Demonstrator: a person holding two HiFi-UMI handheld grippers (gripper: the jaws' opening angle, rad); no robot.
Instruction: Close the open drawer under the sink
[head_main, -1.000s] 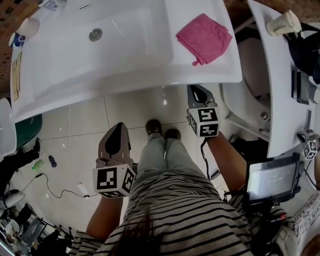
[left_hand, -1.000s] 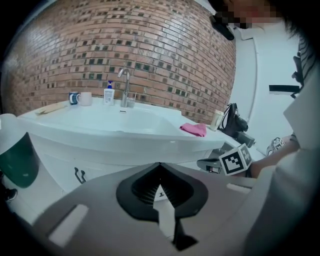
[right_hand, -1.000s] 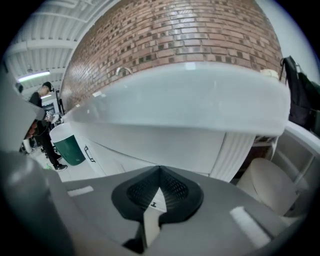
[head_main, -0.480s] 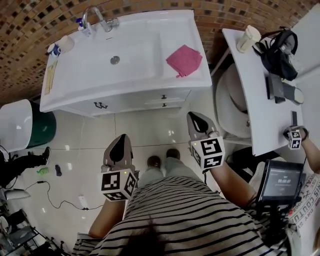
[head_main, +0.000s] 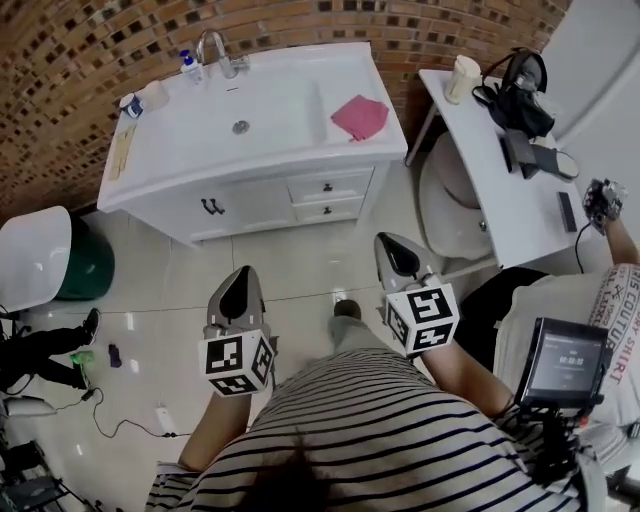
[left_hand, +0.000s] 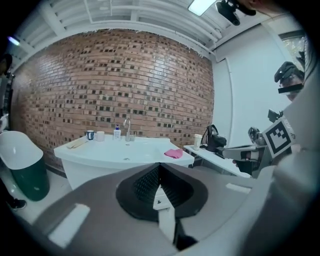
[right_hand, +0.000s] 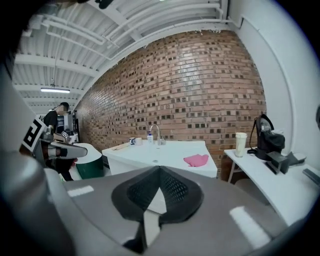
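Note:
The white sink cabinet (head_main: 250, 195) stands against the brick wall, well ahead of me. Its two small drawers (head_main: 330, 187) with dark knobs sit at the right of its front, and both fronts look level with the cabinet face. A pink cloth (head_main: 360, 117) lies on the sink top. My left gripper (head_main: 240, 272) and right gripper (head_main: 386, 240) hang over the tiled floor, far short of the cabinet, both shut on nothing. In the left gripper view the sink (left_hand: 125, 152) lies beyond the left gripper (left_hand: 160, 165). In the right gripper view the sink (right_hand: 160, 152) lies beyond the right gripper (right_hand: 159, 167).
A white desk (head_main: 500, 190) with a cup (head_main: 462, 78) and a dark bag (head_main: 515, 95) stands to the right, a round stool (head_main: 450, 215) beside it. A green bin with a white lid (head_main: 40, 260) is at the left. Cables lie on the floor (head_main: 110, 410).
I have backed away from the sink, so the whole cabinet front and its drawers now show. Both grippers stayed shut and came back with me.

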